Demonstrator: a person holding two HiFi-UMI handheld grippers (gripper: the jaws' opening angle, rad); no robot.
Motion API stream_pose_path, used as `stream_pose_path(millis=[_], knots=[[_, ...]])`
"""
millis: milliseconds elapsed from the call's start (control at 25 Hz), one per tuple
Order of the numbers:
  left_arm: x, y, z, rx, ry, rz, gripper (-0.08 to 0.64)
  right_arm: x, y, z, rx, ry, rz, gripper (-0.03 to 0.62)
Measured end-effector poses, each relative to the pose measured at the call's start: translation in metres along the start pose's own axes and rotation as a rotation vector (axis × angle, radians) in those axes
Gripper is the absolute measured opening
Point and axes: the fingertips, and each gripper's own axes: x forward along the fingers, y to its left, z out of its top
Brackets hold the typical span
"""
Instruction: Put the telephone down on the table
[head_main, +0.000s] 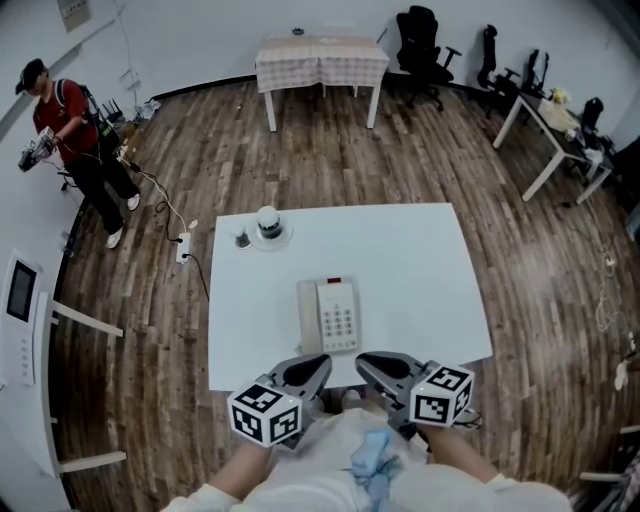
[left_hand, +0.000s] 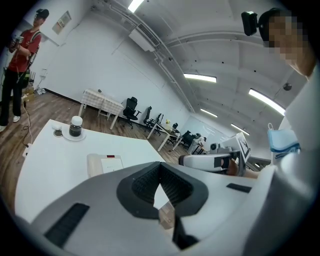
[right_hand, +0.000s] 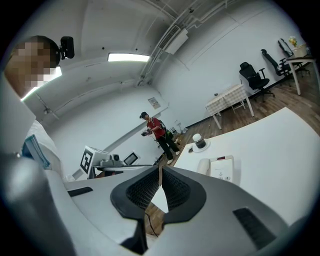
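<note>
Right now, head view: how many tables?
3: white table with the telephone, cloth-covered table at the back wall, white desk far right. Others may be off-frame.

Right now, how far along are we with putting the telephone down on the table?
Looks done: the telephone lies flat on the white table, nothing touching it. In hand: nothing; the left tool and right tool are both shut and empty, at the table's near edge. Left: apparently nothing.

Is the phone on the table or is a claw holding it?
On the table. The telephone lies flat on the white table; the left claw and right claw are shut, empty, apart from it.
</note>
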Motion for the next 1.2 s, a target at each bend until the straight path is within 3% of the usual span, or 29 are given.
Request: stream_pose_path(millis=[240,520,1200], knots=[[0.002,-0.006,0.016,0.029,-0.018,-0.013,0.001,-0.002,0.001,0.026,0.018,-0.019,0.035,0.043],[0.005,-0.013,0.008,0.014,0.019,-0.045,0.0,-0.01,0.003,0.025,0.111,-0.021,0.055,0.043],[0.009,-0.019,0.009,0.0,0.021,-0.062,0.002,-0.016,0.001,0.022,0.155,-0.008,0.065,0.032]])
